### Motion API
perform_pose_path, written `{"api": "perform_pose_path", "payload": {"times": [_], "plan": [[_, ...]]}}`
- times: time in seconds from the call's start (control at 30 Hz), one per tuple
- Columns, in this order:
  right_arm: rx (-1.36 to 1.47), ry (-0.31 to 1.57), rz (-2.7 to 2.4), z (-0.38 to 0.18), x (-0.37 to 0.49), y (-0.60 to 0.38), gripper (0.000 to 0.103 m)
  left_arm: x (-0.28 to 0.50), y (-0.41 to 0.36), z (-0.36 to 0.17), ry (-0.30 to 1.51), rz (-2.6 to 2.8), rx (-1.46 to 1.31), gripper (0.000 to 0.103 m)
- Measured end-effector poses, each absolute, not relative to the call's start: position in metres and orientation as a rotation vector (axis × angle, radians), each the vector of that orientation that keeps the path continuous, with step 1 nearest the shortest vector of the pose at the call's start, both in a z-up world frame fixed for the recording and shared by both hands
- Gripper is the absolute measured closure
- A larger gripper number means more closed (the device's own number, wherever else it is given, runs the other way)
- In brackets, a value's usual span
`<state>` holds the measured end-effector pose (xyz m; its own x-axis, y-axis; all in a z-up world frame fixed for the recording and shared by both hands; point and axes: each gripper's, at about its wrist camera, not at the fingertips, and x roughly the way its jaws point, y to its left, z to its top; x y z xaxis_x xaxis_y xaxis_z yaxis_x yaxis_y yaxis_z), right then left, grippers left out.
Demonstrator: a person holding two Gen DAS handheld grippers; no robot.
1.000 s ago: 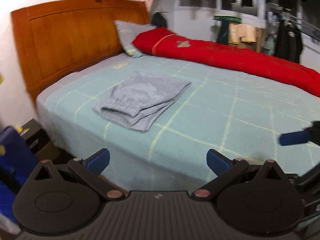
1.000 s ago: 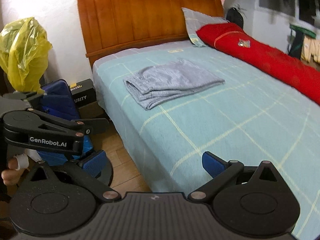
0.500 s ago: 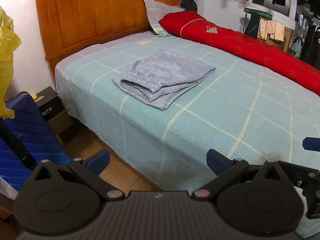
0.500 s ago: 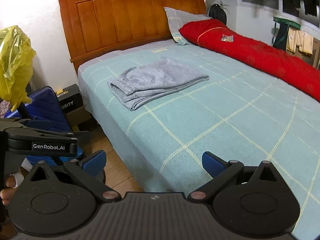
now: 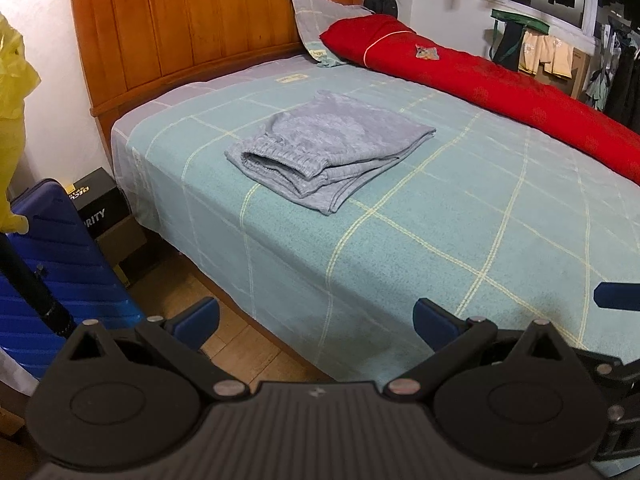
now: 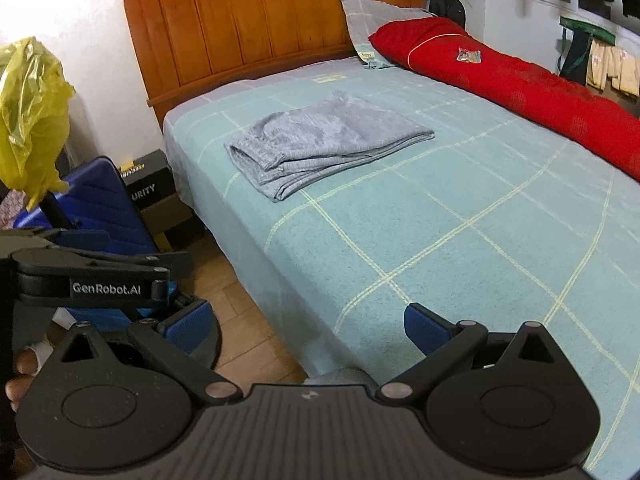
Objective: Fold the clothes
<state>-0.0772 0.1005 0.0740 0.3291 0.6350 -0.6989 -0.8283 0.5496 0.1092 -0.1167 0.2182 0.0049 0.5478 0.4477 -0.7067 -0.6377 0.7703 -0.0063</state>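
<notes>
Folded grey trousers lie flat on the teal checked bedcover, waistband toward the bed's near edge. My left gripper hangs open over the bed's edge, well short of the trousers, with nothing between its blue pads. My right gripper is open too and holds nothing, at a like distance. The left gripper's black body, marked GenRobot.AI, shows at the left of the right wrist view. A blue fingertip of the right gripper shows at the right edge of the left wrist view.
A wooden headboard, a grey pillow and a long red quilt sit at the bed's far side. A blue suitcase, a black box and a yellow bag stand on the floor at the left. Clothes hang at the back right.
Both grippers have drawn back and to the left from the bed. The trousers now look farther off and the floor and suitcase have come into view. Both stay open.
</notes>
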Motion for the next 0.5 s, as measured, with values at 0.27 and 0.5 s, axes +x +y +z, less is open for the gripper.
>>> {"api": "perform_pose_path", "payload": {"times": [0.27, 0.5], "plan": [[-0.287, 0.768, 0.982, 0.0743, -0.0760, 0.0990, 0.000, -0.1156, 0.2169, 0.0059, 0.752, 0.658, -0.275, 0.001], [-0.272, 0.768, 0.977, 0.0759, -0.0729, 0.0970, 0.000, -0.1149, 0.2140, 0.0065, 0.750, 0.656, -0.268, 0.001]]}}
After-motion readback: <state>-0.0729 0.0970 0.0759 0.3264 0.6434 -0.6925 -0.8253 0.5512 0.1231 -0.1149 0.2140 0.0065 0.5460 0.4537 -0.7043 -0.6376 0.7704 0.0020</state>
